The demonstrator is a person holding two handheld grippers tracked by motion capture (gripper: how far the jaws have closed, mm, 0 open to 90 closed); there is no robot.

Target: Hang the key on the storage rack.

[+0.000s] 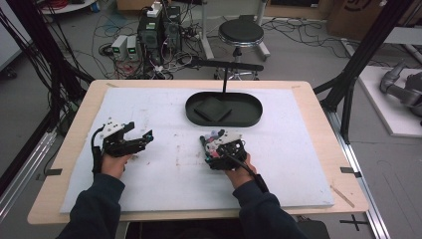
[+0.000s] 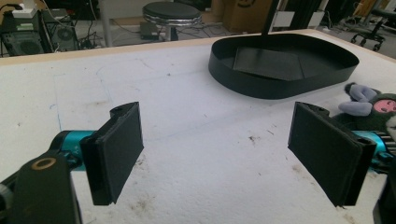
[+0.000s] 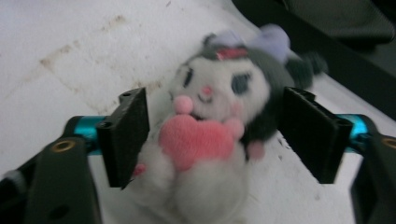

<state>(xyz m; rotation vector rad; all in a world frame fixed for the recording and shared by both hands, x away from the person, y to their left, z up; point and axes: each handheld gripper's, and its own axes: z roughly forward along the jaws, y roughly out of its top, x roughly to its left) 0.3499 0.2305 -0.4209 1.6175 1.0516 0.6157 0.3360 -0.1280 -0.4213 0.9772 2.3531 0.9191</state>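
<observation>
A small plush toy (image 3: pixel 205 130), white-faced with a dark hood, lilac ears and a pink heart on its chest, lies on the white foam mat between my right gripper's (image 3: pixel 215 100) jaws. Both pads touch its sides, the left pad (image 3: pixel 128 135) at its body, the right pad at its head. In the high view the right gripper (image 1: pixel 221 144) sits mid-table over the plush toy (image 1: pixel 215 139). My left gripper (image 1: pixel 142 132) rests at the mat's left. Its jaws (image 2: pixel 217 112) stand wide open with nothing between them. The plush toy (image 2: pixel 373 105) lies off to their right.
A black oval tray (image 1: pixel 224 118) sits beyond the right gripper, with a dark flat square (image 1: pixel 211 108) inside and a thin black post (image 1: pixel 225 79) rising from it. The white foam mat (image 1: pixel 174 164) covers the wooden table. A stool (image 1: pixel 241 34) and cables lie behind.
</observation>
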